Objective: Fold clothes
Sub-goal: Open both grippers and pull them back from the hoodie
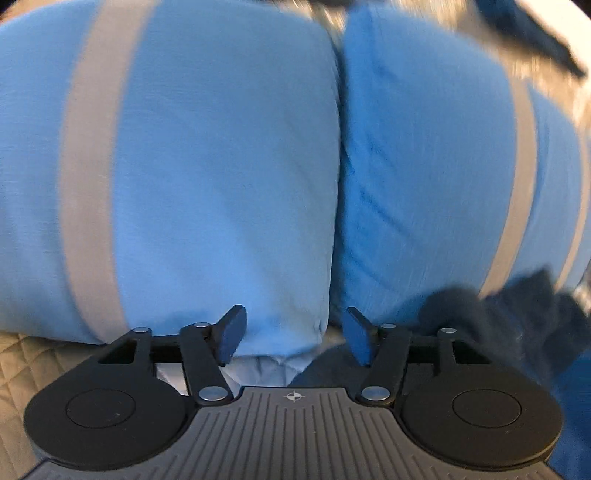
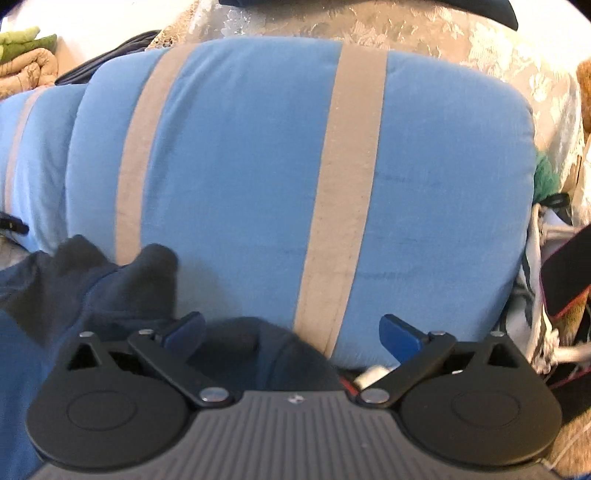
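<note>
A dark navy garment (image 1: 517,321) lies crumpled at the foot of two light blue cushions, low on the right in the left wrist view. In the right wrist view the same garment (image 2: 110,291) bunches up at the lower left and runs under the gripper. My left gripper (image 1: 295,332) is open, with the left cushion's bottom corner showing in the gap between its fingers. My right gripper (image 2: 291,328) stands wide open. A fold of the navy cloth lies between its fingers, and the pads do not press on it.
Two blue cushions with beige stripes (image 1: 221,166) (image 2: 258,166) fill the view ahead, with a seam between them. A beige quilted cover (image 1: 22,376) lies at the lower left. Lace fabric (image 2: 461,33) drapes behind. Bags and cords (image 2: 554,280) crowd the right; green and tan cloths (image 2: 26,55) lie far left.
</note>
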Tool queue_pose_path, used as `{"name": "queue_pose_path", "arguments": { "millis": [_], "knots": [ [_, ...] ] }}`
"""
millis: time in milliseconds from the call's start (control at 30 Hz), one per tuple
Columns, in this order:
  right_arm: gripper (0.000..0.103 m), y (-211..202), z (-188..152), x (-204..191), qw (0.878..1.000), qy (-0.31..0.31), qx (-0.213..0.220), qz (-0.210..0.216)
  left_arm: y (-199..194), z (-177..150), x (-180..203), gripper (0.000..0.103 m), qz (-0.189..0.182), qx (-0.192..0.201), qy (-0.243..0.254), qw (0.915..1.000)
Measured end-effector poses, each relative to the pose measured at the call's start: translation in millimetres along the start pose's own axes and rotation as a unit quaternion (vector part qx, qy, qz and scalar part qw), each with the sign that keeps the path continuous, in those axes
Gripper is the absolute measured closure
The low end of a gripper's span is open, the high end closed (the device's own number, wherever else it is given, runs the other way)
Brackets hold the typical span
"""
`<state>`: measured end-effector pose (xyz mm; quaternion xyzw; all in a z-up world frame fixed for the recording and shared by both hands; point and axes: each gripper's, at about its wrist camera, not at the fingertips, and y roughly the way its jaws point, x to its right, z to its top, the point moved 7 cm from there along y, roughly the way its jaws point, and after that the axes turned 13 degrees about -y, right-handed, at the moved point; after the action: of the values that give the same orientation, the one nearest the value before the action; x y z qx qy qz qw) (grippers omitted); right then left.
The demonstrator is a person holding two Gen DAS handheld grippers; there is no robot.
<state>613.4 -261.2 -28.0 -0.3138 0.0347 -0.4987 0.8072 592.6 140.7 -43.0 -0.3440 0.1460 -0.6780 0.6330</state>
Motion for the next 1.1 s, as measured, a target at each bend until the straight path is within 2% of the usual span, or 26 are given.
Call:
{"name": "queue_pose_path", "arguments": {
  "millis": [67, 267, 333, 433, 633, 800, 900, 1000, 1100],
  "knots": [
    [0.000, -11.4, 5.2, -9.8, 1.000, -0.014, 0.001, 0.001, -21.9, 0.8, -5.4, 0.034, 0.003, 0.003, -0.008, 1.0000],
    [0.000, -60.4, 16.7, -27.2, 1.000, -0.022, 0.003, 0.017, -91.8, -19.1, -5.2, 0.016, 0.008, -0.021, 0.026, 0.9994],
    [0.000, -78.7, 19.4, -30.9, 1.000, -0.022, -0.003, 0.019, -119.8, -27.7, -3.5, 0.015, 0.005, -0.030, 0.026, 0.9992],
    [0.000, -106.5, 23.6, -37.7, 0.999, -0.026, -0.007, 0.021, -165.8, -42.8, 0.7, 0.015, -0.021, -0.038, 0.030, 0.9986],
    [0.000, -181.5, 36.1, -44.3, 0.998, -0.057, 0.013, 0.024, -253.9, -55.7, 26.9, 0.015, -0.057, -0.032, 0.055, 0.9964],
    [0.000, -260.8, 60.8, -35.2, 0.996, -0.061, 0.050, 0.030, -329.1, -47.5, 37.1, 0.015, -0.042, 0.020, 0.015, 0.9988],
    [0.000, -313.0, 74.3, -31.0, 0.993, -0.056, 0.096, 0.030, -373.6, -45.2, 37.2, 0.013, -0.058, 0.046, -0.001, 0.9973],
    [0.000, -357.4, 84.6, -27.4, 0.989, -0.040, 0.138, 0.019, -408.1, -48.5, 35.1, 0.011, -0.052, 0.066, 0.004, 0.9965],
    [0.000, -388.4, 89.9, -32.7, 0.986, -0.024, 0.163, 0.039, -433.6, -59.6, 31.0, 0.010, -0.036, 0.082, 0.025, 0.9957]
  ]
}}
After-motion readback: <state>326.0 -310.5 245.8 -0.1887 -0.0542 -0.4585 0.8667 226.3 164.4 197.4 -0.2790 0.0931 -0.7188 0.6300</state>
